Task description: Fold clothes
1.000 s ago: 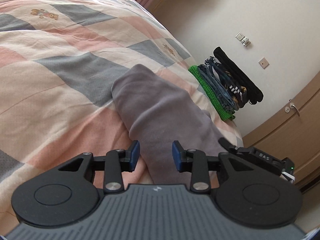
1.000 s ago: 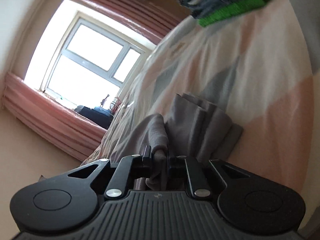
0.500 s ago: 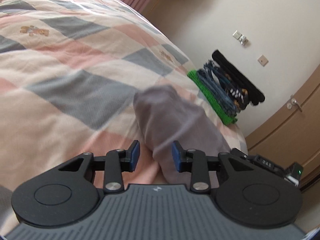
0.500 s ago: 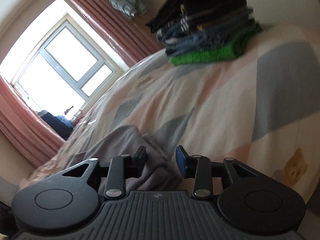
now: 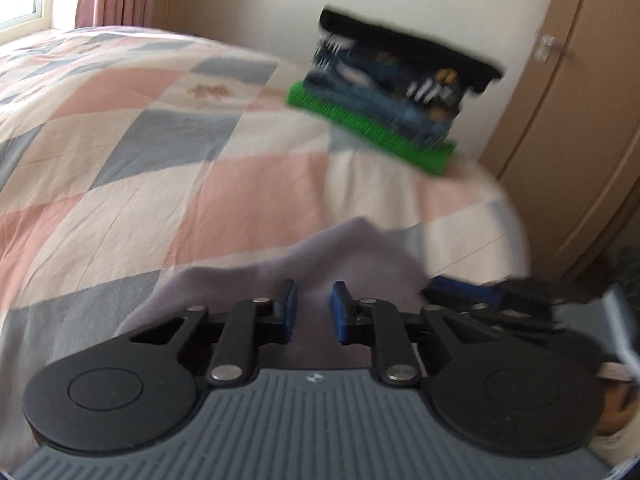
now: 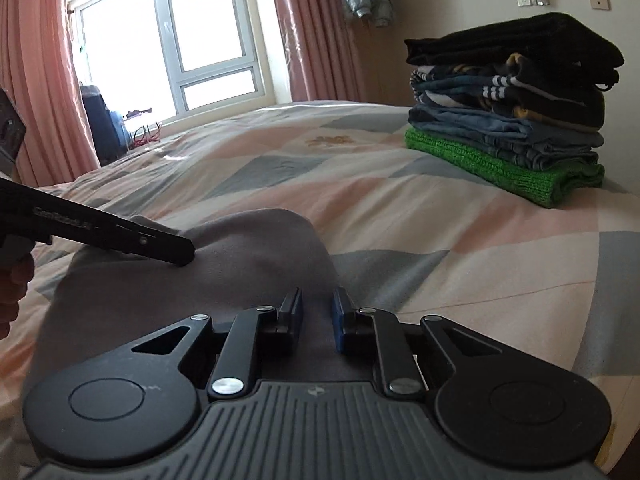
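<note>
Presently, left gripper (image 5: pixel 313 308): jaws apart, empty, over the grey garment (image 6: pixel 248 264).
Right gripper (image 6: pixel 316 314): jaws apart, holding nothing, low above the same garment.
Grey garment: folded, lying on the checked bed (image 6: pixel 400 208), at its near edge.
Stack of folded clothes (image 6: pixel 516 104): on the bed's far corner, well apart from the garment.

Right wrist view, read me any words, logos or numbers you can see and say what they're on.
"GenRobot.AI", as best it reads: pale lettering, partly blurred, along the black left gripper resting on the grey garment.
Small emblem, no letters: right gripper grey body.
Nothing else readable.
</note>
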`<state>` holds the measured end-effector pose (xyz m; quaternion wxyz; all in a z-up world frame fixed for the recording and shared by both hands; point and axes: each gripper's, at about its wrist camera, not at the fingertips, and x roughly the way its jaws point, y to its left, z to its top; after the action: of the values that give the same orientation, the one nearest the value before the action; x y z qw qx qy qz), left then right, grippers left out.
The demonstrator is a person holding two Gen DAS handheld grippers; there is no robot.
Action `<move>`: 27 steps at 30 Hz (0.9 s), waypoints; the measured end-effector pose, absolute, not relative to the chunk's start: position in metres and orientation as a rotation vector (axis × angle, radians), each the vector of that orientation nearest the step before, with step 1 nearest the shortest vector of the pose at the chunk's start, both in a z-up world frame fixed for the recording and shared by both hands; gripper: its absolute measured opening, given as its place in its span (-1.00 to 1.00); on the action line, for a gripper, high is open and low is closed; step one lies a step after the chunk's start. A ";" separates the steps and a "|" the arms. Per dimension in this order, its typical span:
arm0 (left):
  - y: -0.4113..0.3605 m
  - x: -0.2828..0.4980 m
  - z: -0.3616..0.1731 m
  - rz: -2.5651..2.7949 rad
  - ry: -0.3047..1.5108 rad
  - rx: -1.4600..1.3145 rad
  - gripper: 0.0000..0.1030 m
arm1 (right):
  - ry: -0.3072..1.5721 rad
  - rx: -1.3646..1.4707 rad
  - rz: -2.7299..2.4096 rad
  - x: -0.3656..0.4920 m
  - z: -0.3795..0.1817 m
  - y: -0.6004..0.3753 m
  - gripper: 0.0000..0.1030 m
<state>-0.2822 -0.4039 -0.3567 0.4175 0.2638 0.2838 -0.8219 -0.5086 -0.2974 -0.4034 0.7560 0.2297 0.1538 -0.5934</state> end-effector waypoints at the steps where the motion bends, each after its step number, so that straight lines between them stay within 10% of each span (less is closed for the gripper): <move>1: -0.412 -0.284 -0.366 -2.046 0.723 0.672 -0.69 | 0.337 0.507 -1.299 -0.511 -0.405 -0.300 -0.68; 5: -0.424 -0.252 -0.365 -1.988 0.827 0.584 -0.70 | 0.297 0.599 -1.302 -0.528 -0.397 -0.306 -0.31; 10: -0.386 -0.172 -0.342 -1.889 0.913 0.456 -0.66 | 0.340 0.345 -1.331 -0.499 -0.361 -0.243 -0.30; 15: -0.357 -0.126 -0.366 -1.821 1.194 0.322 -0.35 | 0.542 -0.012 -1.164 -0.400 -0.351 -0.150 0.58; 27: -0.364 -0.117 -0.399 -1.754 1.446 0.075 -0.26 | 1.022 -0.620 -1.225 -0.292 -0.428 -0.129 0.05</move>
<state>-0.1172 -0.3635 -0.3985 0.4200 0.0300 0.5770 -0.6999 -0.2922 -0.1286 -0.4275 0.6556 -0.2734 0.4509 -0.5405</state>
